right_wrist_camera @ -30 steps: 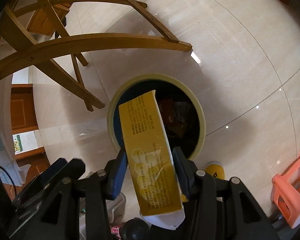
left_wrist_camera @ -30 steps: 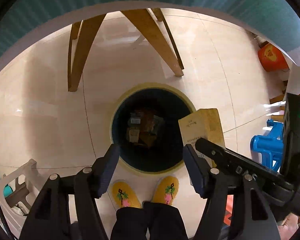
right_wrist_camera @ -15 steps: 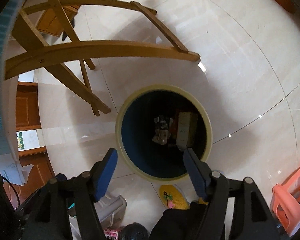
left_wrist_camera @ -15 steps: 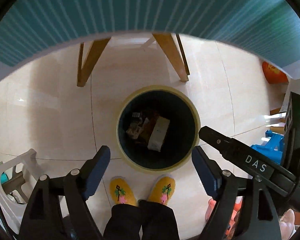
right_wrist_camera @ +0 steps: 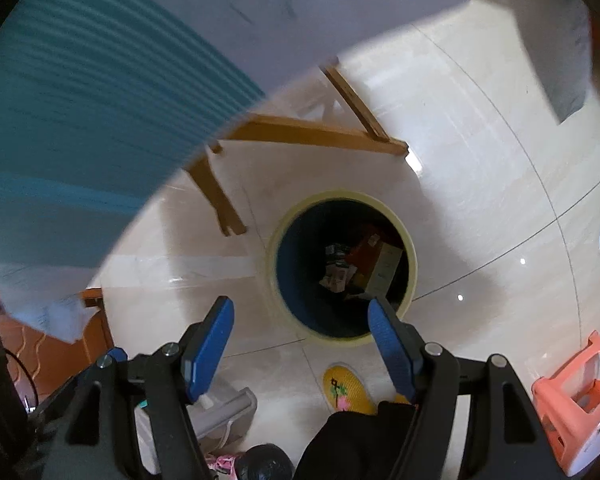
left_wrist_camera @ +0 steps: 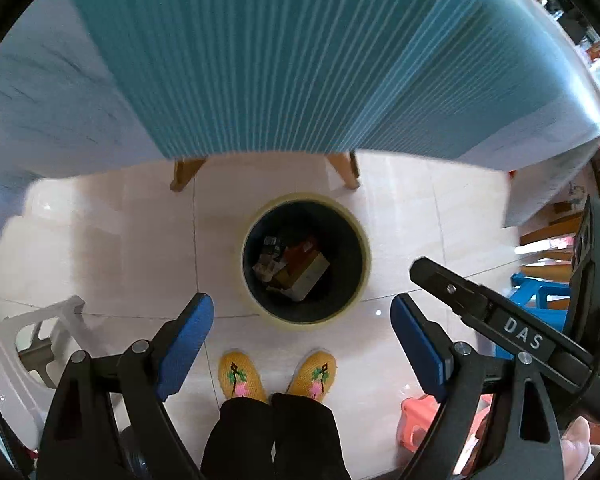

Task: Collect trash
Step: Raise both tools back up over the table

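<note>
Flanking the trash bin point(left_wrist_camera: 306, 258), stools point(right_wrist_camera: 580, 396) and table legs point(right_wrist_camera: 296, 132) surround both empty, wide-open tools point(left_wrist_camera: 302, 330).

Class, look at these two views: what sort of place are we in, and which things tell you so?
Probably a room in a home: glossy tiled floor, a wooden-legged table under a teal cloth, plastic stools, a round bin.

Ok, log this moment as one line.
left gripper: open, empty | right gripper: open, empty | yellow box: in bin | next: fetch more trash
</note>
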A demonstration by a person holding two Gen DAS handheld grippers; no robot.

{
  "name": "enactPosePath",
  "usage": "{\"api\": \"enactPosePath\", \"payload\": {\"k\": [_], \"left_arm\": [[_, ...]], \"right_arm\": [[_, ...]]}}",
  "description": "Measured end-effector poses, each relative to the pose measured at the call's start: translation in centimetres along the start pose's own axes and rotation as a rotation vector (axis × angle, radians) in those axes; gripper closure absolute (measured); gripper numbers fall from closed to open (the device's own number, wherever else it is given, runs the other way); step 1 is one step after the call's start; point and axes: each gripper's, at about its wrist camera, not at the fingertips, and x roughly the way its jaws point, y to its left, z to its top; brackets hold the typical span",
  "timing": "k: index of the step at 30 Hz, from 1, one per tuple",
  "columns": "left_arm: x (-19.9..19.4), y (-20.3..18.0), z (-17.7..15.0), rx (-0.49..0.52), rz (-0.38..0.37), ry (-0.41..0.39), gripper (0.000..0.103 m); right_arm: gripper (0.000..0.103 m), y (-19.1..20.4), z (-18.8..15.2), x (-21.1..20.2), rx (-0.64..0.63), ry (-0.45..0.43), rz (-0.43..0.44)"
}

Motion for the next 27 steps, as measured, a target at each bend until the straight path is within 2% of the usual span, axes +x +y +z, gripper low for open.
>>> {"api": "enactPosePath", "payload": {"k": [6, 9, 14, 21, 27], "left_arm": [[-10.1, -0.8, 0.4, 0.064, -0.012, -0.144, 0.014], [-15.2, -1.3, 1.2, 0.088, 0.001, -0.235, 0.014], [-22.6, -2.3, 2.9, 0.103, 0.005, -0.338, 0.014], [-30.6, -3.3, 4.0, 0.094, 0.029, -0.481, 0.014], [-33.8, -4.5, 4.6, 0.076, 0.094, -0.548, 0.014]], "right_arm": [[0.033, 2.7, -1.0, -7.7, -0.039, -0.057, 0.029], [0.033, 4.8, -1.3, -12.0, -0.088, -0.106, 0.038], [0.033, 8.7, -0.9, -19.0, -0.189, -0.211, 0.067], [0.033, 14.2, 0.1, -26.8, -0.346, -0.362, 0.113], [0.033, 17.3, 0.8, -31.1, -0.441, -0.453, 0.158]]}}
